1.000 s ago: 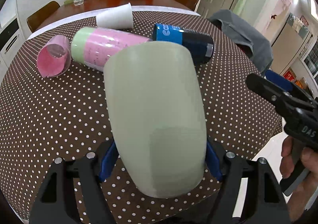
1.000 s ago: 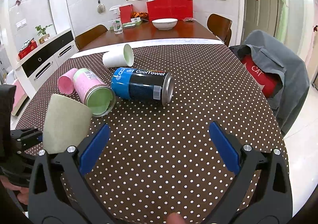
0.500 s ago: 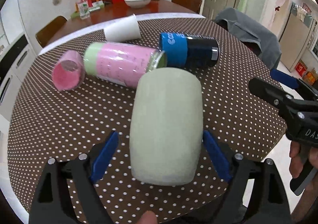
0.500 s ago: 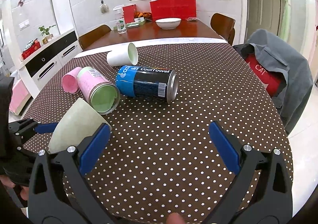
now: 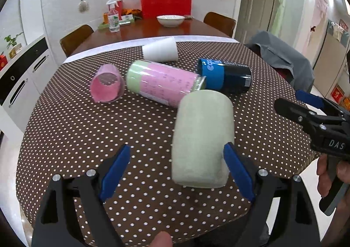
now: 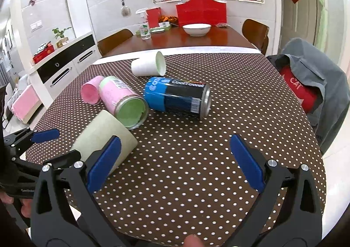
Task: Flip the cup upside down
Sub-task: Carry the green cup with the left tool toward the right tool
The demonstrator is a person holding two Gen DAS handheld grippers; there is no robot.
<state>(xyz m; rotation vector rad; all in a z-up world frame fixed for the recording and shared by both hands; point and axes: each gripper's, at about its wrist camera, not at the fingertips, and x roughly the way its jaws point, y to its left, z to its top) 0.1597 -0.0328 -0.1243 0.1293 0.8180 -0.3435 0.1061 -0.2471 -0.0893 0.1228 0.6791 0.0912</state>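
Note:
A pale green cup [image 5: 202,137] lies tilted on the dotted tablecloth, its closed base pointing away from me. My left gripper [image 5: 177,170] is open; the cup rests against its right pad [image 5: 238,172] and is apart from the left pad. In the right wrist view the same cup [image 6: 102,133] lies at the left, between the left gripper's fingers. My right gripper [image 6: 175,166] is open and empty above the near part of the table.
A pink cup [image 5: 107,86], a pink-green canister [image 5: 161,82], a blue-black can [image 5: 225,75] and a white cup [image 5: 160,52] lie on their sides behind. The round table's edge [image 5: 306,172] is close at right. A draped chair [image 6: 315,85] stands at right.
My left gripper has opened and let go of the green cup, which has dropped from a raised hold onto the cloth. The left gripper has drawn back. The right gripper has barely moved.

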